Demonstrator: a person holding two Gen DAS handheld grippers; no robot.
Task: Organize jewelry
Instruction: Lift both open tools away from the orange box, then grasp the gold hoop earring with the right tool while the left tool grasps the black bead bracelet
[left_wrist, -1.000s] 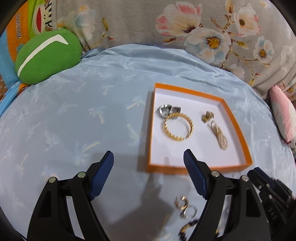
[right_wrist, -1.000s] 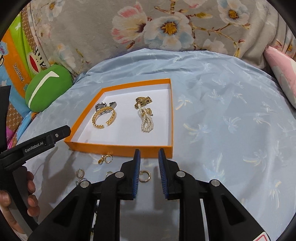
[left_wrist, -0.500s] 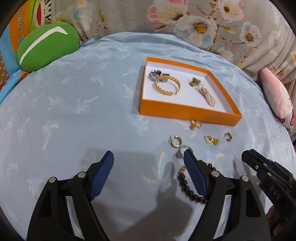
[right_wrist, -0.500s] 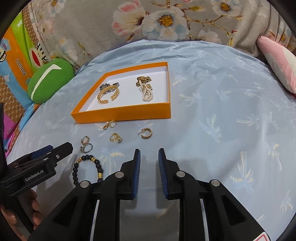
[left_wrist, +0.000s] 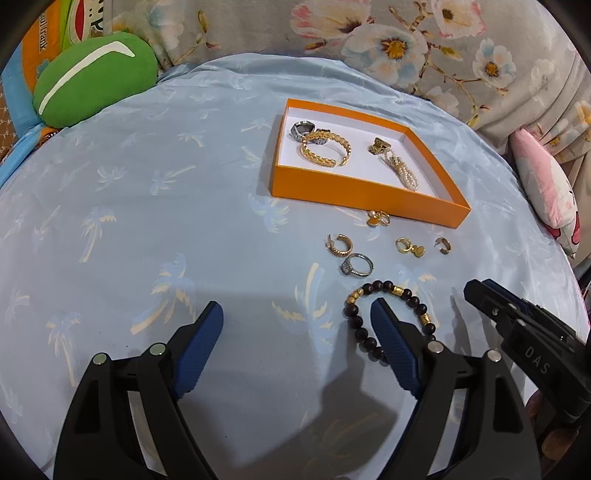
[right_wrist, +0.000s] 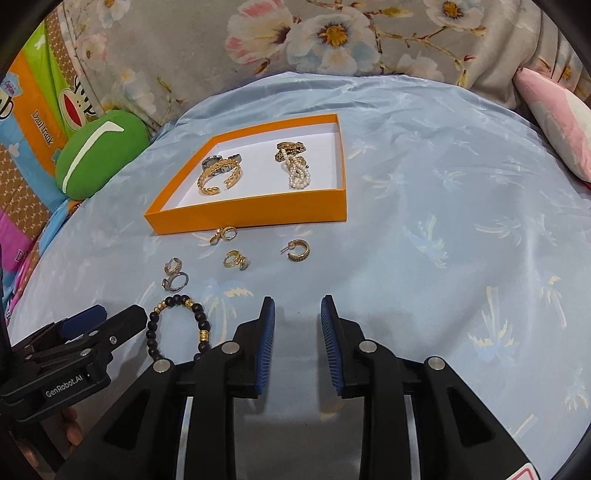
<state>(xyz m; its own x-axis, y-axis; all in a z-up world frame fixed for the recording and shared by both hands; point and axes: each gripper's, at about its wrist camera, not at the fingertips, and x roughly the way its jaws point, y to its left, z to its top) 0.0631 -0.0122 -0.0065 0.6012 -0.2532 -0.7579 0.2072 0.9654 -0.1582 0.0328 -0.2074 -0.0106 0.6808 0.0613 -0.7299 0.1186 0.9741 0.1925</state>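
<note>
Left tool (left_wrist: 297, 319): we see its jaws wide and opening, nothing between them, its right finger over the beaded bracelet (left_wrist: 391, 317).
Right tool (right_wrist: 297, 317): jaws slightly apart and opening, gripping nothing.
Orange box (right_wrist: 251, 214): we count a gold bangle (right_wrist: 219, 177), rings and pearl piece (right_wrist: 299, 175) inside.
Loose pieces: 4 gold earrings, 1 silver ring (left_wrist: 356, 265) and the bracelet lie on the blue bedspread (right_wrist: 443, 221) just in front of the box.
</note>
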